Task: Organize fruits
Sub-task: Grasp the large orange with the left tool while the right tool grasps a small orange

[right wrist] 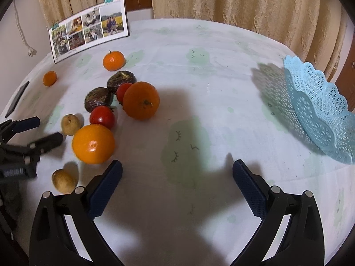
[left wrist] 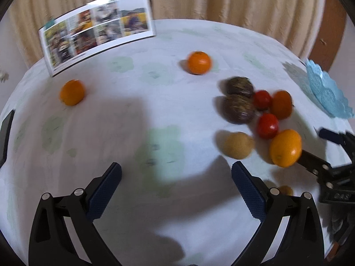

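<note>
Several fruits lie on a round table with a pale cloth (right wrist: 199,71). A cluster holds two oranges (right wrist: 141,100) (right wrist: 93,143), two red tomatoes (right wrist: 102,117), two dark purple fruits (right wrist: 98,99) and two small tan fruits (right wrist: 70,124) (right wrist: 64,180). Two smaller oranges (left wrist: 199,62) (left wrist: 72,92) sit apart toward the far left. A light blue lace basket (right wrist: 319,108) stands at the right edge. My left gripper (left wrist: 176,187) is open and empty over bare cloth, left of the cluster. My right gripper (right wrist: 177,187) is open and empty, right of the cluster.
A photo calendar (right wrist: 88,30) stands at the table's far left edge. A dark phone (right wrist: 17,98) lies at the left edge. Beige curtains (right wrist: 244,0) hang behind the table. The left gripper shows in the right wrist view (right wrist: 44,132) beside the near orange.
</note>
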